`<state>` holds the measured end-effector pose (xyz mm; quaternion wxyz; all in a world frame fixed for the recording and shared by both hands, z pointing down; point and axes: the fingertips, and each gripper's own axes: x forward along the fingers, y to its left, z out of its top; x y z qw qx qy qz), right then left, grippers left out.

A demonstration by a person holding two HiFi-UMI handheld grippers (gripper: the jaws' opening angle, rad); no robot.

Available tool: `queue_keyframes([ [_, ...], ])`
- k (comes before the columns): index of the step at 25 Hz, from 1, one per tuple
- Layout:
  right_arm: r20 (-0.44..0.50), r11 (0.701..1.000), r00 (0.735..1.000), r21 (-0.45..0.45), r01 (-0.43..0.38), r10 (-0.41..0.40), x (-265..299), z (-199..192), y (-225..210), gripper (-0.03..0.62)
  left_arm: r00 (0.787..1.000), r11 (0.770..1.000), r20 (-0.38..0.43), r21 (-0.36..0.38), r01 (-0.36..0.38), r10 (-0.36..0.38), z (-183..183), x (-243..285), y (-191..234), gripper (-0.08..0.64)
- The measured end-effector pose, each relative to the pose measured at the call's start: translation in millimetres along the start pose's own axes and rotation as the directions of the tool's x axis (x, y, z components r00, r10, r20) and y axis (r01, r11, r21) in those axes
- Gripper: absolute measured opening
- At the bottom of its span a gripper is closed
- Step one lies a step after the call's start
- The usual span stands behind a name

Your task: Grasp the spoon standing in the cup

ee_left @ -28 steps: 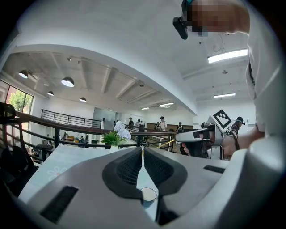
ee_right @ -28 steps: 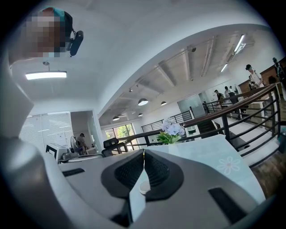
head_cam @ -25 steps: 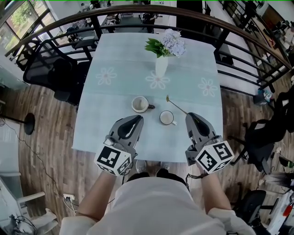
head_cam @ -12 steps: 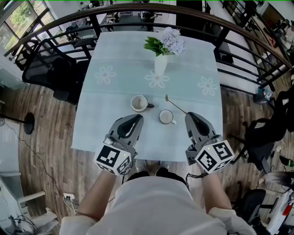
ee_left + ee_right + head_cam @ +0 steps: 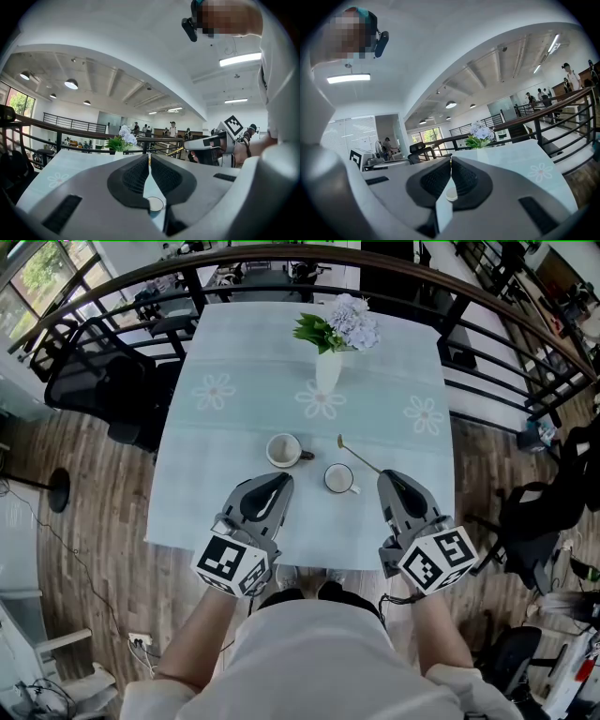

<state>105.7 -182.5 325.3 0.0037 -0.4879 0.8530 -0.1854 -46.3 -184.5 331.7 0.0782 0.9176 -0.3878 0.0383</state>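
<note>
The left gripper [image 5: 149,159] is clenched on nothing. The right gripper [image 5: 387,477], jaws closed, seems to pinch only the handle tip of the spoon [image 5: 361,456], which juts out just behind the mug [image 5: 338,480], not in it. So slight a hold could let the spoon swivel or drop.

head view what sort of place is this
Probably an open office mezzanine: a curved railing edges the wood floor, and black office chairs stand beside the clothed table.
</note>
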Motion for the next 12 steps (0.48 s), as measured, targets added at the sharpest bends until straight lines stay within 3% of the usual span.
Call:
queue_keyframes([
  [12, -0.009, 1.0, 1.0, 0.007, 0.0, 0.0, 2.4, -3.5, -1.4, 0.025, 1.0, 1.0, -0.002, -0.003, -0.005, 0.005, -1.5, 1.3, 1.9, 0.031],
])
